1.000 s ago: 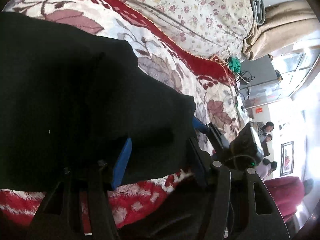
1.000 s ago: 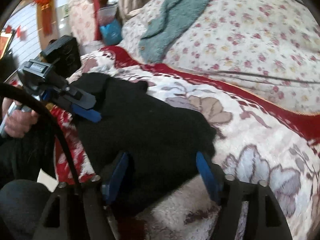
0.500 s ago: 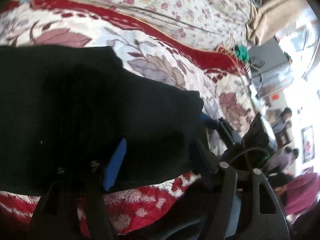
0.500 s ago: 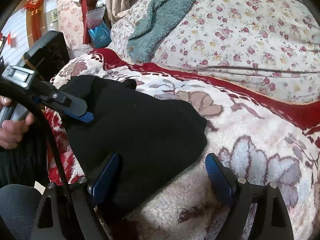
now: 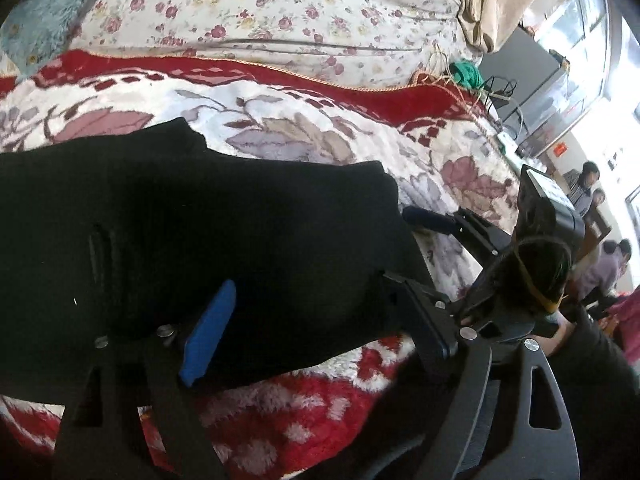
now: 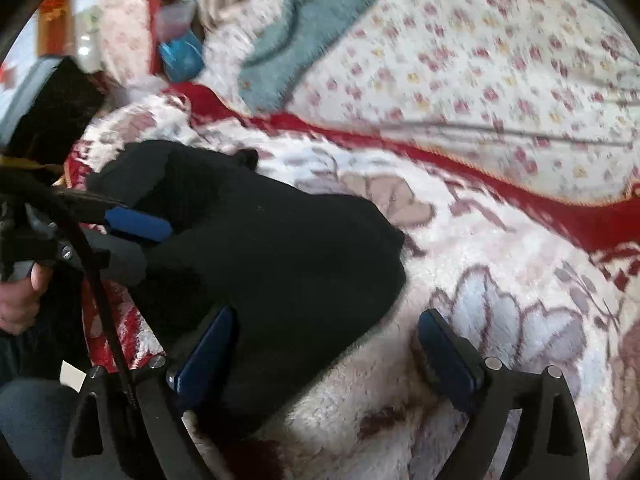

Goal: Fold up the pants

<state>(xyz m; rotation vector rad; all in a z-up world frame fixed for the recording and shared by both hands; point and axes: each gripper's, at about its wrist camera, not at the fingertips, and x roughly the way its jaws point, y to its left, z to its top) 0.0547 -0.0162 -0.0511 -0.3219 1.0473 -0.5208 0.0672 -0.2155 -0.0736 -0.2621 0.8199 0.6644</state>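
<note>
The black pants [image 5: 192, 232] lie folded in a thick bundle on the red and white floral blanket [image 5: 304, 132]. My left gripper [image 5: 312, 320] is open, its blue pads wide apart over the near edge of the bundle. In the right wrist view the pants [image 6: 272, 248] lie to the left. My right gripper [image 6: 324, 352] is open, its left pad at the cloth's near corner and its right pad over bare blanket. The left gripper also shows in the right wrist view [image 6: 132, 224] at the bundle's far left side. The right gripper shows in the left wrist view [image 5: 432, 218] by the bundle's right end.
A flowered quilt [image 5: 304, 12] is heaped behind the blanket. A teal fleece [image 6: 316, 20] lies on it. A tan curtain [image 5: 492, 4], a green yarn ball [image 5: 466, 74] and cables lie to the far right. People stand in the bright room beyond.
Both grippers have opened wider and drawn back from the pants. The bundle now lies flat on the blanket. The right wrist view is blurred by motion.
</note>
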